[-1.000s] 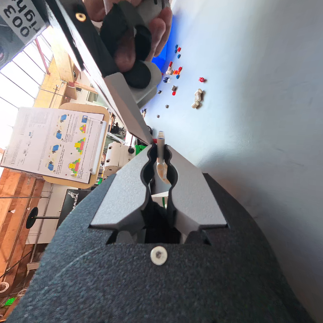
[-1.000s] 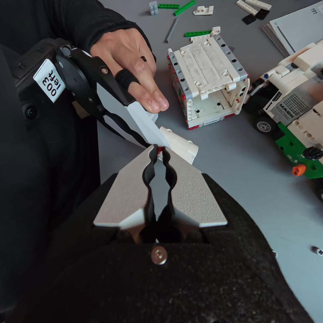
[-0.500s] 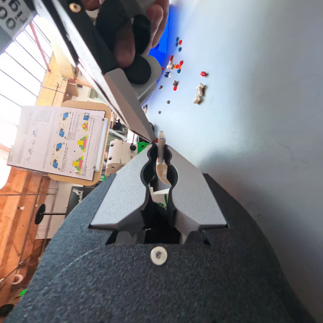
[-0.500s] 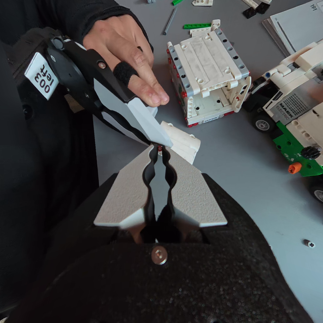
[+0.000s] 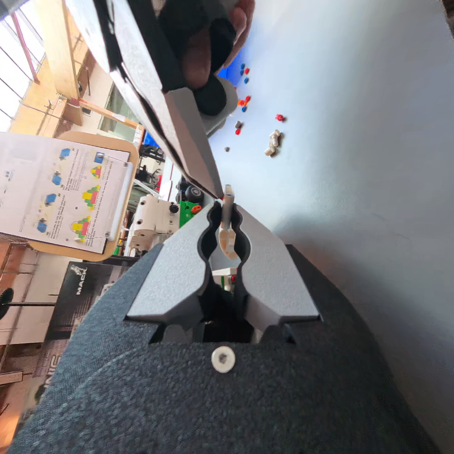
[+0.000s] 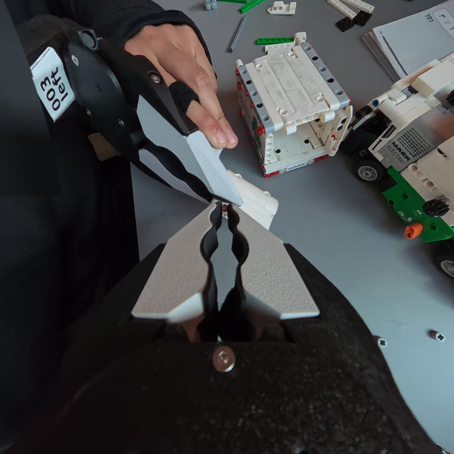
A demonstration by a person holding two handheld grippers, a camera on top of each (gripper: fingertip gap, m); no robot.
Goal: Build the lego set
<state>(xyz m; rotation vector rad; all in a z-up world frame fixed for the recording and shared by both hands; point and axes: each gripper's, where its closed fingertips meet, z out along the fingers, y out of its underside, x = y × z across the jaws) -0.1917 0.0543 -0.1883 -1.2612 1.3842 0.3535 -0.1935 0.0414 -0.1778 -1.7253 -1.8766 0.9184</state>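
My left gripper (image 5: 227, 208) is shut on a white lego panel (image 5: 227, 235), seen edge-on between its fingers. In the right wrist view this panel (image 6: 255, 206) sticks out to the right of the left gripper (image 6: 226, 200), held above the grey table (image 6: 319, 245). My right gripper (image 6: 224, 207) is shut on a small red pin (image 6: 224, 207). Its tip meets the panel's near end, right at the left gripper's tips. In the left wrist view the right gripper (image 5: 217, 195) comes down from the upper left, a hand behind it.
A white box-shaped truck body (image 6: 290, 98) and a white-and-green truck (image 6: 405, 147) stand on the table to the right. Green beams (image 6: 274, 40), a grey axle (image 6: 237, 34) and a booklet (image 6: 412, 44) lie behind. Small loose pieces (image 5: 272, 143) lie farther off. A clipboard (image 5: 61, 191) stands beyond.
Both grippers stay tip to tip on their pieces. The right gripper has pressed a little closer to the panel's end, and the pair has shifted slightly over the table.
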